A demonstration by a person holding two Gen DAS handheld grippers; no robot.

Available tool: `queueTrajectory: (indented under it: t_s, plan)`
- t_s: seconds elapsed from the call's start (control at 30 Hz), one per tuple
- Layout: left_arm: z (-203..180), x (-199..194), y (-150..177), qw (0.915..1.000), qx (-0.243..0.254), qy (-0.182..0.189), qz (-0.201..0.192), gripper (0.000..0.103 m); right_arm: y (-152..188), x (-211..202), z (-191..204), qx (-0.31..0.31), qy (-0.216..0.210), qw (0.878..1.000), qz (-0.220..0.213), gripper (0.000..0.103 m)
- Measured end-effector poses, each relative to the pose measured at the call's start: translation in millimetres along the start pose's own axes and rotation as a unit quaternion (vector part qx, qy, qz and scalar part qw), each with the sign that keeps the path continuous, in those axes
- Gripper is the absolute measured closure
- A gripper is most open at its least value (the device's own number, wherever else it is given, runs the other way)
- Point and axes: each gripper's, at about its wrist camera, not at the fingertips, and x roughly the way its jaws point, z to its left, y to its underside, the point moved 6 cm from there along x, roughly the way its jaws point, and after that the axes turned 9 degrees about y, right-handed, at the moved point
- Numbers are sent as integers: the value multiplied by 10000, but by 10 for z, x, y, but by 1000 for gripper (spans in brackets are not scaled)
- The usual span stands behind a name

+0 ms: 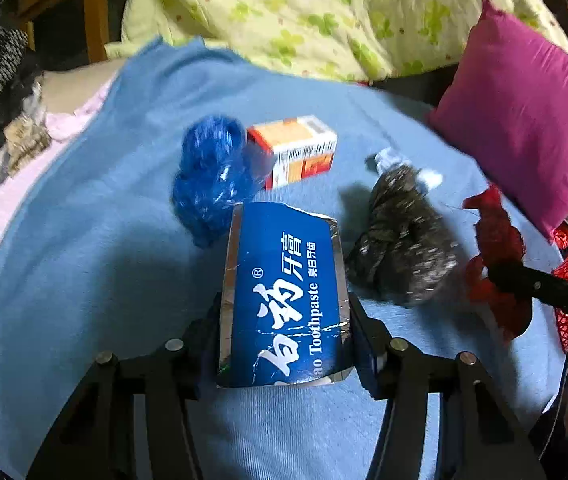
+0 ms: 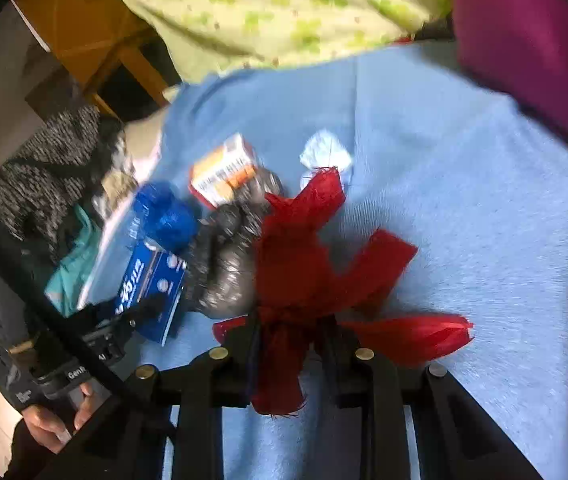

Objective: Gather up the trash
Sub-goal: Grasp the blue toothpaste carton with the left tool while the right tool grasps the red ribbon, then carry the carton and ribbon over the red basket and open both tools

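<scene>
With the left gripper (image 1: 284, 320) clamped on the toothpaste box (image 1: 284, 292) and the right gripper (image 2: 288, 340) pinching red netting (image 2: 304, 248), lift both clear of the blue blanket (image 1: 83, 260) without loosening either grip.

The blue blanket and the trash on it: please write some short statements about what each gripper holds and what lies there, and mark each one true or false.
1. The left gripper is shut on the blue toothpaste box. True.
2. The right gripper is open and holds nothing. False: it is shut on a red shredded piece.
3. A crumpled blue plastic bag lies beside an orange and white carton. True.
4. The pillow at the blanket's edge is yellow. False: it is magenta.
5. A dark grey crumpled bag lies on the blanket. True.
</scene>
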Motion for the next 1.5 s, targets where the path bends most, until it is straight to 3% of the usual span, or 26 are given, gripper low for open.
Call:
queueTrajectory:
  t_s: [0.27, 0.4, 0.67, 1.07, 1.5]
  plan:
    - [-356, -676, -32, 9952, 446, -554, -672, 46, 179, -718, 59, 90, 4, 9958, -915, 75]
    - [-708, -1041, -120, 9871, 904, -797, -1050, 46, 279, -1123, 44, 131, -7, 9924, -1224, 75]
    - [-1423, -1690, -222, 9693, 1555, -713, -1768, 45, 321, -2080, 74, -86, 245, 9814, -1903, 75]
    - [-2174, -2051, -232, 9550, 2075, -491, -2060, 45, 476, -3178, -377, 130, 768, 9613, -2643, 75]
    - [-2829, -2014, -229, 9443, 2532, -393, -2068, 45, 591, -3500, -916, 581, 859, 9516, -2893, 75]
